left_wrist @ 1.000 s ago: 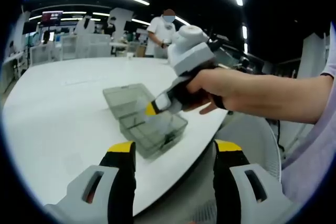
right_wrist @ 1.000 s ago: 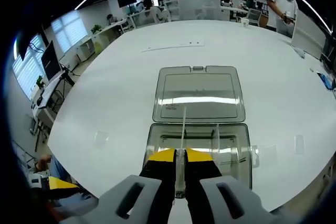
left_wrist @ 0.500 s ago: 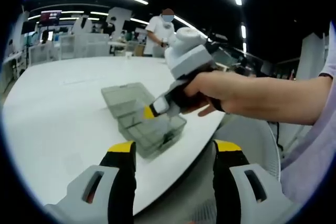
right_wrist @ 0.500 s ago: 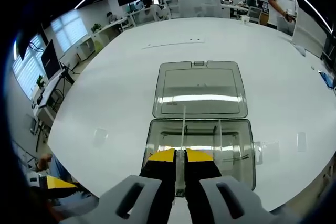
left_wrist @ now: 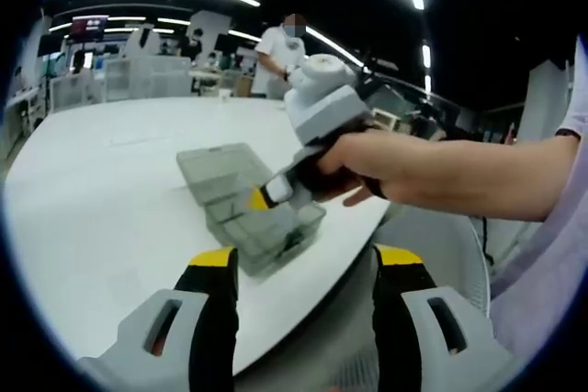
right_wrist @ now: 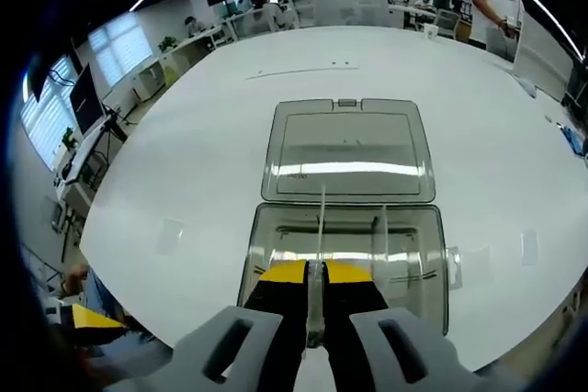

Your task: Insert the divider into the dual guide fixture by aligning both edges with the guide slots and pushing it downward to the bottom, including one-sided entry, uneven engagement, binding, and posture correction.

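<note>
A clear plastic box (right_wrist: 344,250) with its lid (right_wrist: 347,149) folded open lies on the white table (right_wrist: 184,126). My right gripper (right_wrist: 314,274) is shut on a thin clear divider (right_wrist: 320,222), held upright over the box's near left part. A second divider (right_wrist: 381,236) stands inside the box to its right. In the left gripper view the same box (left_wrist: 253,218) sits near the table edge, with the right gripper (left_wrist: 266,197) and a person's hand (left_wrist: 367,167) above it. My left gripper (left_wrist: 306,268) is open, hanging off the table edge with nothing between its jaws.
The table (left_wrist: 101,181) stretches wide and bare around the box. A small clear piece (right_wrist: 170,236) lies left of the box, and other clear pieces (right_wrist: 525,247) lie at its right. A person (left_wrist: 280,52) stands beyond the table's far side, among shelves and desks.
The right gripper has edged forward and slightly down over the box with the divider still held. The left gripper has stayed put.
</note>
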The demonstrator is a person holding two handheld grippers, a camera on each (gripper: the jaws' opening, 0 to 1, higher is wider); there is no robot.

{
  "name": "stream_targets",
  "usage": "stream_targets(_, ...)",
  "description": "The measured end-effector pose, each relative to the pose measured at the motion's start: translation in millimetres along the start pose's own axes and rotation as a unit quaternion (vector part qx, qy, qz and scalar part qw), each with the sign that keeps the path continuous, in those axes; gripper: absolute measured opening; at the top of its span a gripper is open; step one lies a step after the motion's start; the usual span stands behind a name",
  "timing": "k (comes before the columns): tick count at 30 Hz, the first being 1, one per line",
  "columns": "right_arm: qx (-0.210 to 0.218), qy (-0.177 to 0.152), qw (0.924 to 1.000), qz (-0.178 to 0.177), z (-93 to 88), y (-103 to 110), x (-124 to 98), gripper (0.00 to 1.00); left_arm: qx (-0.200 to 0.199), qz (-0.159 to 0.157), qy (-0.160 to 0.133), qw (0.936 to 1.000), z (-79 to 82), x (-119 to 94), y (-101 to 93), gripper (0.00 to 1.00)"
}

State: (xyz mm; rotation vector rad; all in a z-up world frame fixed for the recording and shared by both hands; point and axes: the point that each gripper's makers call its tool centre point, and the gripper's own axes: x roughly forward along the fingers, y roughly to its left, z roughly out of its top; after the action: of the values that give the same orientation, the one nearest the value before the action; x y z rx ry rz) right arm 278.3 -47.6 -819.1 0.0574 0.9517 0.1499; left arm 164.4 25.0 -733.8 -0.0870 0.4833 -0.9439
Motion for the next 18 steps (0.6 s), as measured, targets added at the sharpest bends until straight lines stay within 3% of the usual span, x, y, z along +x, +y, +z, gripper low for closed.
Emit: stream_targets(18,-0.012,0.014,0.9998,0.003,-6.8,2.0,8.5,0.00,-0.004,-0.001,0.002,1.0000,-1.0,0.3,0.4,0.56)
